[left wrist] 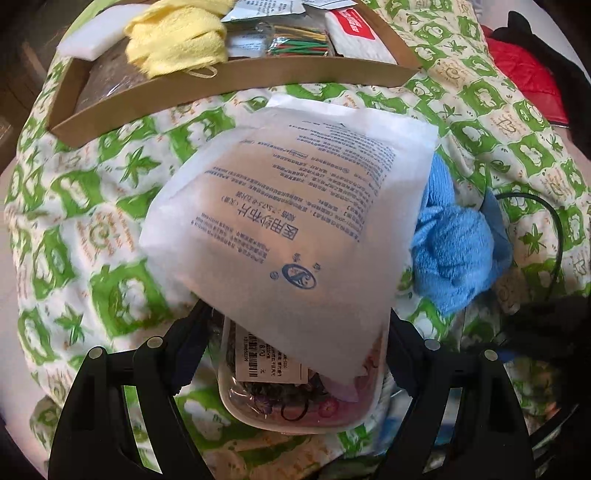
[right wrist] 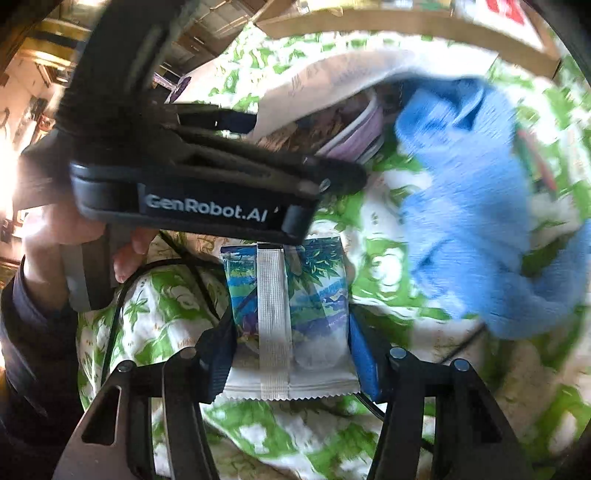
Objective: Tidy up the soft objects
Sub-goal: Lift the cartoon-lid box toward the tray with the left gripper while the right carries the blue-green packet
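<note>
My left gripper point(left wrist: 295, 343) is shut on a clear plastic tub point(left wrist: 299, 398) of dried flowers, with a white paper gauze packet point(left wrist: 291, 206) lying tilted on top of it. A blue towel point(left wrist: 454, 254) lies crumpled just right of them on the quilt. My right gripper point(right wrist: 291, 350) is shut on a blue-and-green foil snack pouch point(right wrist: 288, 314). The right wrist view shows the left gripper body point(right wrist: 192, 173), the tub point(right wrist: 354, 133) under the packet point(right wrist: 332, 77), and the blue towel point(right wrist: 472, 206).
A green-and-white patterned quilt point(left wrist: 92, 206) covers the surface. A shallow cardboard tray point(left wrist: 229, 77) at the back holds a yellow cloth point(left wrist: 177, 40), a white sponge point(left wrist: 96, 33), a tissue pack point(left wrist: 354, 29) and coloured sticks point(left wrist: 299, 46). A black cable point(left wrist: 554, 236) lies at right.
</note>
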`<move>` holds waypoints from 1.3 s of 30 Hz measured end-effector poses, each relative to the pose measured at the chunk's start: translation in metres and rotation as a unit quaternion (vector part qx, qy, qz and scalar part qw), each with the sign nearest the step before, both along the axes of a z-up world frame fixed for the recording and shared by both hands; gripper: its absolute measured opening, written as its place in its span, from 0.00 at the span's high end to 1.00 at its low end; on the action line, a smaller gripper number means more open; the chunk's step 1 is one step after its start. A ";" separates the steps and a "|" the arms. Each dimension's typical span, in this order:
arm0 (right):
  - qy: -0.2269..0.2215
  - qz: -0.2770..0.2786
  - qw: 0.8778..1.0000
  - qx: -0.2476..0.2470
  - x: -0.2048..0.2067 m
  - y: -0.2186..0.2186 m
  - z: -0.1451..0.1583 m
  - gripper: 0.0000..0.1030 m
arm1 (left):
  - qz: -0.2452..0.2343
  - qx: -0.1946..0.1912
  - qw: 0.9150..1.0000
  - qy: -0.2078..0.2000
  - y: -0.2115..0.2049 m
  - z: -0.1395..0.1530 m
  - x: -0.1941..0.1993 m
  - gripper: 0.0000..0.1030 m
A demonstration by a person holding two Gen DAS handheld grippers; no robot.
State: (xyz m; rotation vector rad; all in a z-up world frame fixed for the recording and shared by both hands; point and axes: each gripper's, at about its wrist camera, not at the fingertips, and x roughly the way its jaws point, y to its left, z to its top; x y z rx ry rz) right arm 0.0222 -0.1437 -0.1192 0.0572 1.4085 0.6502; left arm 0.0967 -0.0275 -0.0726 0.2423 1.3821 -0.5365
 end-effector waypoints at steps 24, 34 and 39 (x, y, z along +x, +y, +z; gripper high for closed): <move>-0.139 -0.164 0.977 0.004 0.077 -0.100 0.077 0.45 | 0.055 -0.108 0.984 -0.129 0.051 0.105 -0.035 0.21; -0.143 -0.205 0.968 0.012 0.088 -0.116 0.058 0.45 | 0.045 -0.142 0.973 -0.178 0.020 0.149 -0.025 0.21; -0.168 -0.215 0.962 0.005 0.101 -0.118 0.075 0.45 | 0.091 -0.117 0.969 -0.197 0.023 0.132 0.007 0.21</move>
